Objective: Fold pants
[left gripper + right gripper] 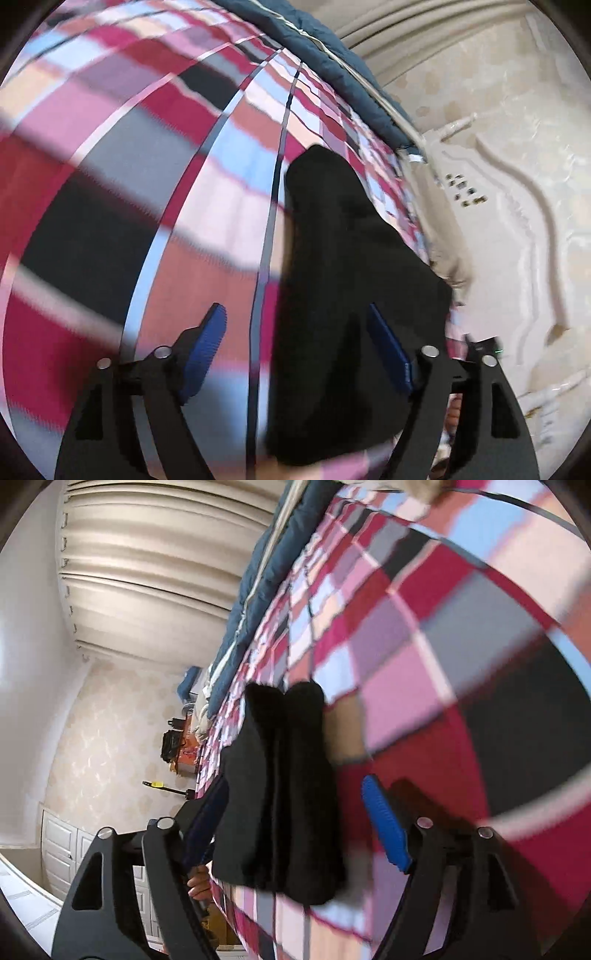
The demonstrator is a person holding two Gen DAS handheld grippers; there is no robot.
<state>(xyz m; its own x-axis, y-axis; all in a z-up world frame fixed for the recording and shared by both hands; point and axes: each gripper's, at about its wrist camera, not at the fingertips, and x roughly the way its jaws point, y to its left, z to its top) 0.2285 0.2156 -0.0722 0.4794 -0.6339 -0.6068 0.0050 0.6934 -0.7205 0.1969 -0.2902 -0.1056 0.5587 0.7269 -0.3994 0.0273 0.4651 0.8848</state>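
Note:
The black pants (343,295) lie as a folded, narrow bundle on the plaid bed cover (129,184), near the bed's right edge in the left wrist view. My left gripper (295,310) is open, its blue pads (207,347) spread wide; the left one is over bare cover, the right one over the pants. In the right wrist view the same pants (280,794) show two stacked lobes at their far end. My right gripper (295,782) is open too, with the bundle lying between its wide jaws and no pad pressing on it.
A blue quilt (258,590) runs along the far side of the plaid bed cover (443,664). Beige curtains (147,572) and a patterned wall lie beyond. A hand (199,884) shows at the bed's edge, and white cabinet doors (62,853) stand low on the left.

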